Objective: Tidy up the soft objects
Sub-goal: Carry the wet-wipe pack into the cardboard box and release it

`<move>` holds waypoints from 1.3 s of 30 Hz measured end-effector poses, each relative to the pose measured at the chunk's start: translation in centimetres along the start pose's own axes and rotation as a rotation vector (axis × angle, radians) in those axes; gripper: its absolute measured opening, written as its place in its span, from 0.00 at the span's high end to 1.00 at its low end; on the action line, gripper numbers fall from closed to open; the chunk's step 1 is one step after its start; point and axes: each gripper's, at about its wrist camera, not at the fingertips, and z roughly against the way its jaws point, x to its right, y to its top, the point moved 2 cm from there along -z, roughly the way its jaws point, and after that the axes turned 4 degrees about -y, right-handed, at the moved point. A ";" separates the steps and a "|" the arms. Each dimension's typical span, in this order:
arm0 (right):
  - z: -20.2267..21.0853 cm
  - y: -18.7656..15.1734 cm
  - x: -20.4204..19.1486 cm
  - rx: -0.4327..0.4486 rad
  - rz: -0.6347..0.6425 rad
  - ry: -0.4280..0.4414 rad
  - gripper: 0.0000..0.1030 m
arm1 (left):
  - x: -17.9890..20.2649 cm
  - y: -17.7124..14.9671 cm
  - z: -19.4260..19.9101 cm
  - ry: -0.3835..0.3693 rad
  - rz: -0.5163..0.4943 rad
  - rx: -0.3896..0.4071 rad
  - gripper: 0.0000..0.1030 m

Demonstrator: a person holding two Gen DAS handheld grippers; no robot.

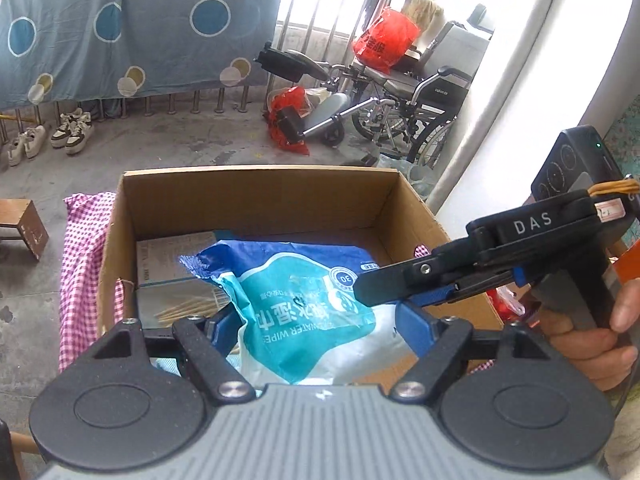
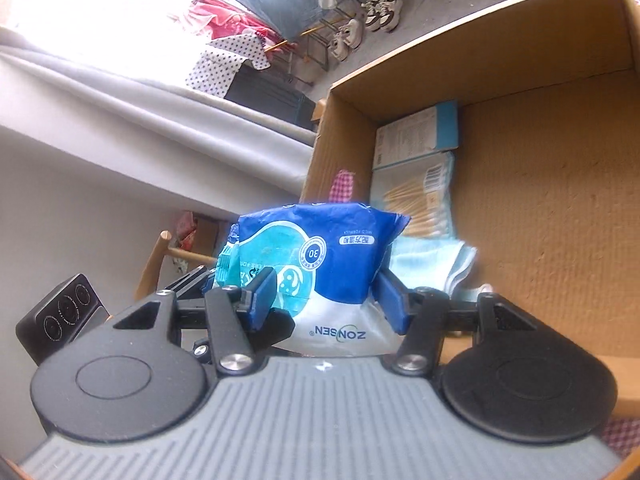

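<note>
A blue, teal and white pack of wet wipes (image 1: 308,312) is held over the near edge of an open cardboard box (image 1: 256,200). My left gripper (image 1: 316,330) has its blue pads on both sides of the pack and is shut on it. My right gripper (image 2: 326,300) is also shut on the same pack (image 2: 320,276), from the right side; its fingers (image 1: 384,284) cross the left wrist view. A pack of cotton swabs (image 2: 416,196), a flat blue-edged box (image 2: 416,136) and a light blue cloth (image 2: 432,264) lie in the box.
The box (image 2: 520,80) stands on a pink checked cloth (image 1: 80,264). A wheelchair (image 1: 400,96), red plastic bags (image 1: 384,40), shoes (image 1: 72,130) and a small wooden stool (image 1: 20,228) are on the concrete floor beyond. A white wall (image 1: 540,80) rises at right.
</note>
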 end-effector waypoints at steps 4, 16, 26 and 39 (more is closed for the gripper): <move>-0.1 4.8 3.9 0.008 -0.059 -0.077 0.46 | -1.0 3.4 -5.7 -0.012 0.004 -0.060 0.23; -6.5 12.1 11.0 0.068 -0.039 -0.322 0.46 | -6.4 4.8 -17.6 0.113 0.134 -0.180 0.20; -2.0 9.6 8.1 0.107 0.011 -0.231 0.46 | -6.0 4.2 -5.6 0.132 0.165 -0.023 0.16; -11.8 5.0 4.7 -0.222 0.161 -0.394 0.47 | -6.2 -5.7 10.8 0.134 0.258 0.266 0.07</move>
